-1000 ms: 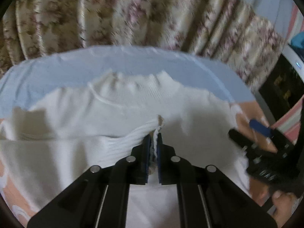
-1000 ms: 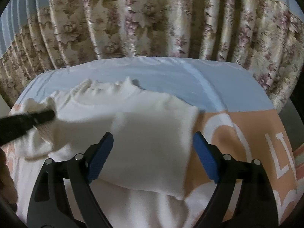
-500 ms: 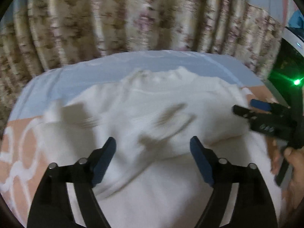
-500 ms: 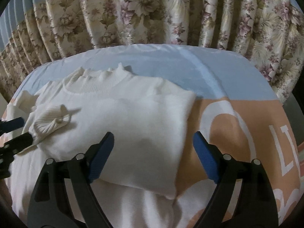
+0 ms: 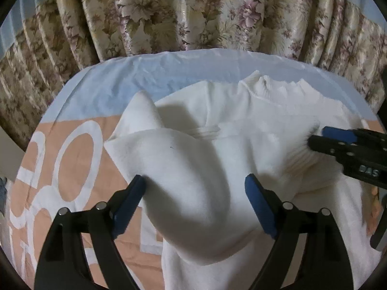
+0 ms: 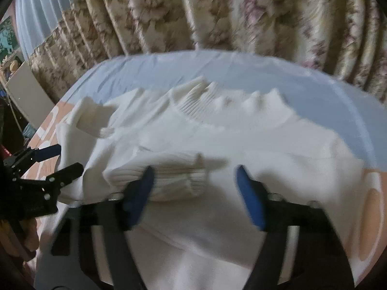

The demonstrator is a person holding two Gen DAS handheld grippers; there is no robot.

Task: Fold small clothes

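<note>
A white knit sweater (image 5: 266,125) lies flat on the bed, collar towards the curtain, with both sides folded in. My left gripper (image 5: 194,193) hovers over the raised fold on the sweater's left side. Its jaws are opening, and that fold sits between the pads without being pinched. My right gripper (image 6: 194,183) is at the ribbed sleeve cuff (image 6: 179,176) in the middle of the sweater. Its jaws are closing: the left pad touches the cuff and the right pad stands clear. The left wrist view shows the right gripper (image 5: 318,136) at that cuff (image 5: 300,159).
The bed sheet (image 5: 72,159) is peach with white letters near me and pale blue (image 6: 217,72) farther off. A floral curtain (image 5: 193,12) hangs right behind the bed. A hand (image 5: 375,205) holds the right gripper. Furniture (image 6: 29,96) stands off to the left.
My left gripper let go of the sleeve cuff, opened wide and moved left over the folded side. My right gripper swung left to the dropped cuff and its jaws narrowed.
</note>
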